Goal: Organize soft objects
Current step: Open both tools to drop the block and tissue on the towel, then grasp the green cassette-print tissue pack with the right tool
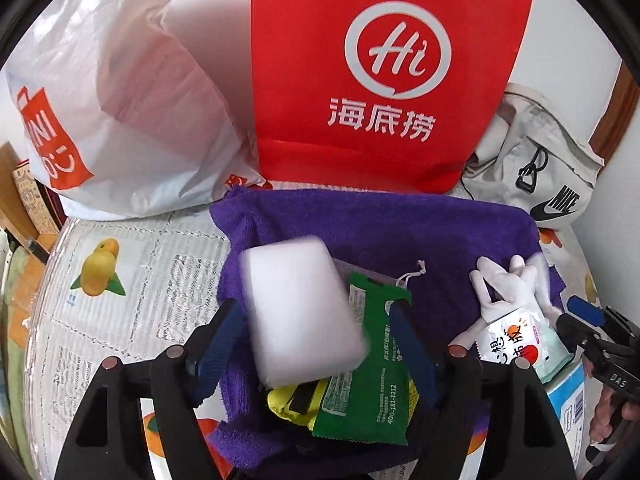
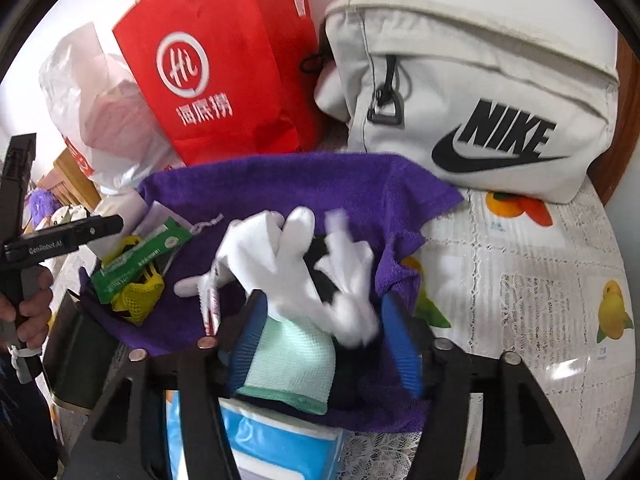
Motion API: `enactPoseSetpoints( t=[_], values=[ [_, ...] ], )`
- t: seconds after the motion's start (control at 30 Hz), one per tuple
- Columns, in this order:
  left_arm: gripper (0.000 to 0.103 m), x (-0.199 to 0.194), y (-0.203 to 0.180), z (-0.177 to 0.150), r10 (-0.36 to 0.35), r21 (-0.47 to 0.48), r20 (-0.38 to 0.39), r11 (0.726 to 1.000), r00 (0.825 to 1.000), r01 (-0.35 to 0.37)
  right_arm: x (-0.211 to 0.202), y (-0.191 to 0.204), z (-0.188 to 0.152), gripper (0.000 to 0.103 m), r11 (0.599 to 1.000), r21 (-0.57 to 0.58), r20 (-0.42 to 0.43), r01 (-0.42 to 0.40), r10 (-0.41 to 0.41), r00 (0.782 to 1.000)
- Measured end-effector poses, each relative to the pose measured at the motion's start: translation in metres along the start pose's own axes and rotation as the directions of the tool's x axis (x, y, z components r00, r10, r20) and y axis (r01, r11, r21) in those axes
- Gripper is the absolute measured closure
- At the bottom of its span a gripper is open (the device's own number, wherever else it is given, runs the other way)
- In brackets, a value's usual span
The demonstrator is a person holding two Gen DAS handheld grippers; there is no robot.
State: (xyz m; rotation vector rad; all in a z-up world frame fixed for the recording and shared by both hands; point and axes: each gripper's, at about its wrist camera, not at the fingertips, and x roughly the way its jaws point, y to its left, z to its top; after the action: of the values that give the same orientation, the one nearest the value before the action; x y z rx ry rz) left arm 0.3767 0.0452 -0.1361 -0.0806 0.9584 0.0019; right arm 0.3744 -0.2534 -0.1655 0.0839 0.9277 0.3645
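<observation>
A purple towel [image 1: 360, 232] lies on the table with soft things on it. In the left wrist view a blurred white sponge block [image 1: 304, 312] sits between the fingers of my left gripper [image 1: 320, 340], jaws wide, over a green packet [image 1: 360, 392] and a yellow mesh item [image 1: 288, 404]. In the right wrist view my right gripper [image 2: 324, 332] is open around white gloves [image 2: 304, 264] and a mint green cloth [image 2: 292, 364]. The gloves also show in the left wrist view [image 1: 508, 284].
A red Haidilao paper bag [image 1: 380, 80], a white plastic bag [image 1: 120, 100] and a beige Nike bag [image 2: 480, 92] stand behind the towel. A blue and white tissue pack [image 2: 280, 452] lies under my right gripper. The tablecloth [image 2: 540, 280] has fruit prints.
</observation>
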Motion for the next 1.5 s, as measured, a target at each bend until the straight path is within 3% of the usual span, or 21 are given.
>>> enactPoseSetpoints(
  t=[0.23,0.4,0.63,0.83,0.93,1.1,1.5],
  values=[
    [0.028,-0.031,0.002,-0.013,0.001,0.008,0.023,1.0,1.0,-0.002,-0.032,0.013,-0.006,0.042,1.0,-0.013,0.034,0.019,-0.019,0.999],
    [0.028,-0.073,0.008,-0.034,-0.012,0.007,0.069,1.0,0.998,0.011,-0.071,0.039,-0.027,0.041,0.997,-0.054,0.11,0.061,-0.055,0.992],
    [0.028,-0.117,0.01,-0.076,-0.023,0.012,0.064,1.0,0.998,0.022,-0.123,0.078,-0.081,0.04,0.995,-0.094,0.135,-0.037,0.05,0.99],
    [0.028,-0.149,0.012,-0.111,-0.052,0.012,0.069,0.999,0.996,0.051,-0.147,0.119,-0.14,0.025,0.98,-0.173,0.129,-0.099,0.123,0.984],
    [0.028,-0.156,0.014,-0.126,-0.061,0.001,0.067,0.998,0.996,0.061,-0.149,0.134,-0.164,0.022,0.968,-0.23,0.128,-0.097,0.129,0.983],
    [0.028,-0.159,0.017,-0.147,-0.065,-0.005,0.05,0.998,0.997,0.066,-0.136,0.145,-0.191,0.021,0.965,-0.233,0.089,-0.12,0.144,0.986],
    [0.028,-0.158,0.028,-0.187,-0.061,-0.005,0.01,0.998,0.998,0.061,-0.085,0.159,-0.21,0.02,0.943,-0.314,0.015,-0.114,0.125,0.992]
  ],
)
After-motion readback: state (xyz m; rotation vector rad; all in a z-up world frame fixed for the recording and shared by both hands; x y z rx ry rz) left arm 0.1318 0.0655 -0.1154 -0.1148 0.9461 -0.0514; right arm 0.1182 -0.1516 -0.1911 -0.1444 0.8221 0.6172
